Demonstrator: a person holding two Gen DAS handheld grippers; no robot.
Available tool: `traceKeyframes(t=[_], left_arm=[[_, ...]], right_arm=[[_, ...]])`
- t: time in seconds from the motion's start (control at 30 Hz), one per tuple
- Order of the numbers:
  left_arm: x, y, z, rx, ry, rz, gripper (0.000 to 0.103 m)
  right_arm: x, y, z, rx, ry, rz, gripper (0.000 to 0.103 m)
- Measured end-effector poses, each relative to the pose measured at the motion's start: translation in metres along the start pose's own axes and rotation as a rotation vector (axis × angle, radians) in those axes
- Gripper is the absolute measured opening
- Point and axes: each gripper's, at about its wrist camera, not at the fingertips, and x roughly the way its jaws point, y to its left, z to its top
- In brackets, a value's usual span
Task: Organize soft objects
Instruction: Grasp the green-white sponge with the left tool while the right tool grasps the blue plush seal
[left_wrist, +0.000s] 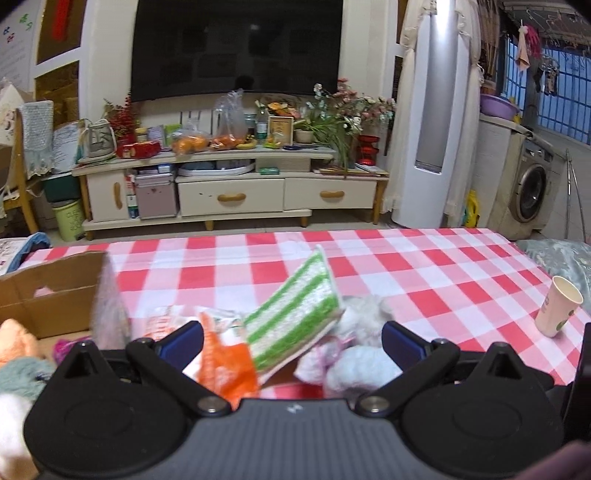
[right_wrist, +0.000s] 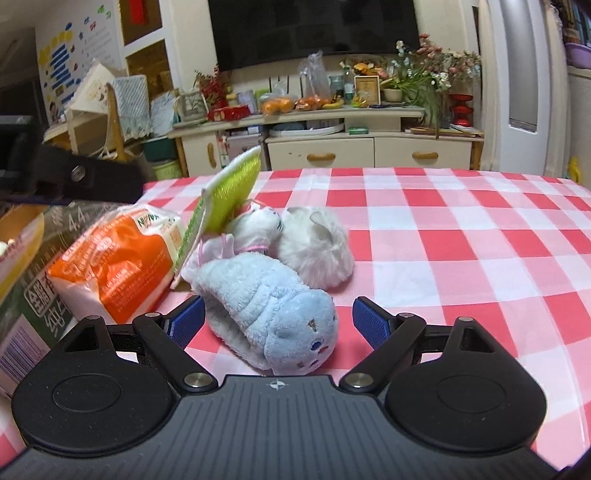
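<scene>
A pile of soft things lies on the red-checked tablecloth (right_wrist: 461, 236). A light blue plush toy (right_wrist: 273, 314) sits between the fingers of my open right gripper (right_wrist: 279, 321), which has not closed on it. Behind it lie a white fluffy toy (right_wrist: 317, 247), a small white-and-pink plush (right_wrist: 255, 229), a green-striped sponge cloth (right_wrist: 225, 192) propped upright, and an orange-and-white packet (right_wrist: 118, 258). My open left gripper (left_wrist: 291, 343) hovers over the same pile, above the sponge cloth (left_wrist: 295, 314), the orange packet (left_wrist: 225, 362) and the plush toys (left_wrist: 354, 354), holding nothing.
A cardboard box (left_wrist: 48, 291) stands at the left with plush items (left_wrist: 18, 347) inside. A paper cup (left_wrist: 557, 310) stands near the table's right edge. A printed carton (right_wrist: 33, 295) lies at the left. The other gripper's black arm (right_wrist: 74, 177) reaches in from the left.
</scene>
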Motion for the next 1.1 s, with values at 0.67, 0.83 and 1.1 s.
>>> traceKeyframes(t=[0.67,0.83,1.1], left_arm=[[0.077,-0.024,0.012,0.004,0.04,0.086,0.079],[0.088,-0.025,0.012,-0.001,0.058,0.104,0.074],[0.088,-0.019,0.014,-0.024,0.048,0.102,0.062]], right_arm=[[0.023,-0.023,0.01,0.033,0.06,0.075,0.103],[0.024,-0.027,0.011,0.051,0.068,0.089,0.103],[0.022,-0.029,0.012,0.051,0.072,0.107,0.098]])
